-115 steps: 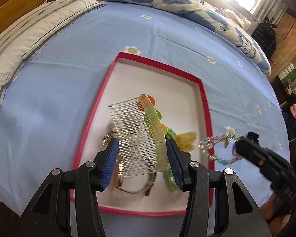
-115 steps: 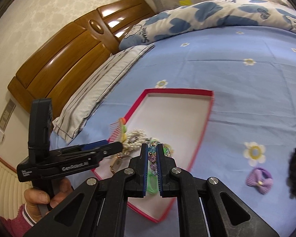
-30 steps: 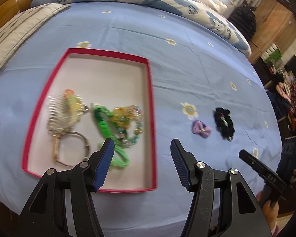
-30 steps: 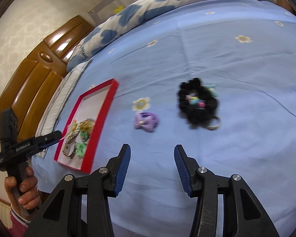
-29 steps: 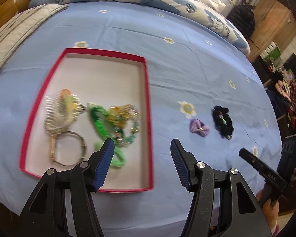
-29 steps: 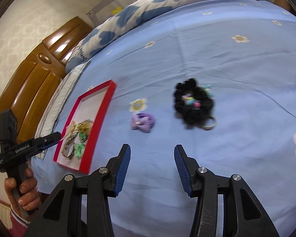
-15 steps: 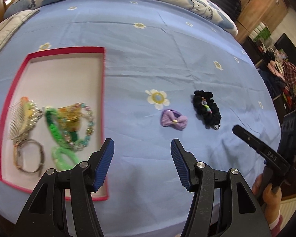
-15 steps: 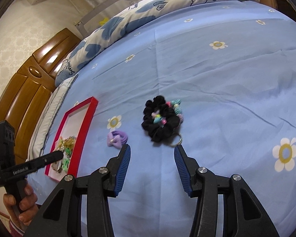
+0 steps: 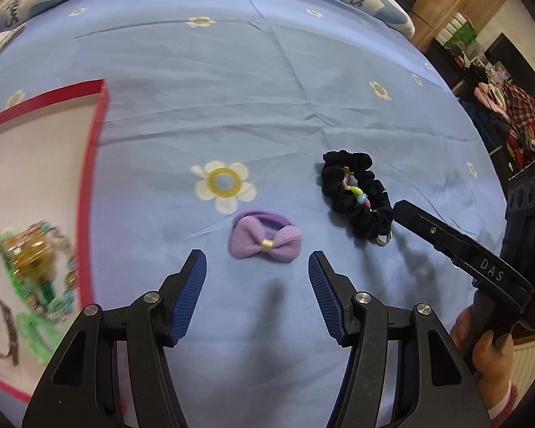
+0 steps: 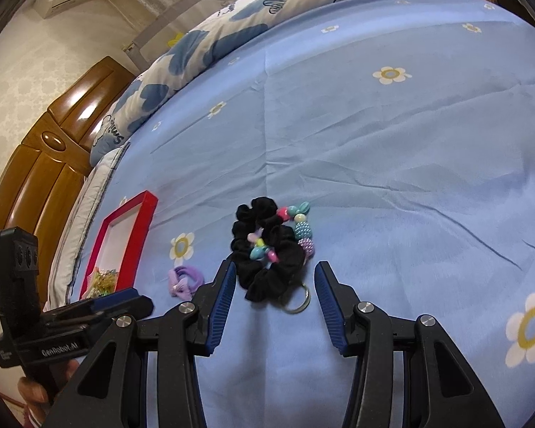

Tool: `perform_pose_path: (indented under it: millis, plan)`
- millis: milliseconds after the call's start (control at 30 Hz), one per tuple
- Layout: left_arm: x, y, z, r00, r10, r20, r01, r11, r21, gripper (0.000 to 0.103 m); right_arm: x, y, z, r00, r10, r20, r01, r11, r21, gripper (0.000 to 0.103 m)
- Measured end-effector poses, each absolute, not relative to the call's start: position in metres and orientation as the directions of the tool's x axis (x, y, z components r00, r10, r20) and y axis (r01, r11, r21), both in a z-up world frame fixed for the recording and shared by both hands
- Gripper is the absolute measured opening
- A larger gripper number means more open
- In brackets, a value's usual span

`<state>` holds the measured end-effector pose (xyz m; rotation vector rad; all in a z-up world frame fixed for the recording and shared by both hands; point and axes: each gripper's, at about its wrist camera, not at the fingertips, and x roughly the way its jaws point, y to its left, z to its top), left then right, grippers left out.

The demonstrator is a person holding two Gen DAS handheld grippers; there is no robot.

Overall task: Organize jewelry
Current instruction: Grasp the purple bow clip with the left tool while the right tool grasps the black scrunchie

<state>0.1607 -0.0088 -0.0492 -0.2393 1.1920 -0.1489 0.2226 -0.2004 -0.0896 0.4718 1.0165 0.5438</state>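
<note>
Left gripper (image 9: 256, 267) wide, empty, hovering just short of purple bow tie (image 9: 265, 241) on blue sheet (image 9: 267, 107). Right gripper (image 10: 275, 278) wide, empty, straddling black scrunchie (image 10: 267, 246) with bead charm (image 10: 301, 230). Red tray (image 9: 89, 185) well left. Risks: pads pinching sheet; key ring (image 10: 296, 301) snagging; grippers colliding, items close.

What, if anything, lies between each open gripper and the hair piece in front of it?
Nothing visible: only bare sheet separates the left gripper from the purple bow, and the right gripper from the black scrunchie.
</note>
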Motion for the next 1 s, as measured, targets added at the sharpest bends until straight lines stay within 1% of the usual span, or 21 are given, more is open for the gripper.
perform_pose_path:
  millis: [133, 167, 200, 233, 267, 300, 367, 400, 433, 533, 1000]
  plan:
    - [0.171, -0.018, -0.061, 0.353, -0.214, -0.911, -0.003, 0.973, -0.23, 0.059, 0.23, -0.197, -0.098, 0.402, 0.629, -0.665, -0.201, 0.769, 0.606, 0.046]
    - [0.173, -0.019, -0.064, 0.351, -0.208, -0.913, 0.002, 0.975, -0.221, 0.057, 0.232, -0.196, -0.099, 0.397, 0.632, -0.666, -0.202, 0.768, 0.608, 0.045]
    - [0.174, -0.021, -0.066, 0.348, -0.197, -0.917, 0.007, 0.978, -0.208, 0.053, 0.234, -0.194, -0.101, 0.39, 0.635, -0.667, -0.205, 0.766, 0.609, 0.04]
    - [0.175, -0.023, -0.069, 0.344, -0.189, -0.92, 0.014, 0.98, -0.197, 0.042, 0.235, -0.191, -0.103, 0.382, 0.634, -0.673, -0.206, 0.768, 0.606, 0.029]
    - [0.175, -0.025, -0.07, 0.343, -0.186, -0.921, 0.021, 0.982, -0.19, 0.038, 0.236, -0.19, -0.105, 0.378, 0.631, -0.678, -0.206, 0.771, 0.603, 0.024]
    - [0.174, -0.025, -0.069, 0.351, -0.178, -0.92, 0.029, 0.983, -0.179, 0.035, 0.236, -0.188, -0.105, 0.376, 0.631, -0.679, -0.21, 0.772, 0.601, 0.015]
    - [0.172, -0.025, -0.067, 0.36, -0.176, -0.916, 0.038, 0.984, -0.175, 0.027, 0.234, -0.186, -0.103, 0.383, 0.628, -0.677, -0.222, 0.774, 0.593, 0.012]
    - [0.171, -0.023, -0.065, 0.365, -0.177, -0.914, 0.037, 0.984, -0.175, 0.026, 0.233, -0.185, -0.101, 0.387, 0.628, -0.675, -0.228, 0.774, 0.59, 0.01]
    - [0.169, -0.02, -0.063, 0.369, -0.177, -0.912, 0.036, 0.984, -0.177, 0.022, 0.231, -0.184, -0.099, 0.387, 0.633, -0.67, -0.237, 0.771, 0.591, 0.009]
    - [0.163, -0.012, -0.057, 0.384, -0.189, -0.904, 0.023, 0.981, -0.195, 0.02, 0.227, -0.182, -0.093, 0.384, 0.649, -0.657, -0.256, 0.759, 0.599, 0.008]
    - [0.111, 0.042, -0.003, 0.504, -0.198, -0.841, -0.058, 0.963, -0.262, 0.019, 0.2, -0.159, -0.056, 0.372, 0.721, -0.585, -0.33, 0.692, 0.642, 0.008]
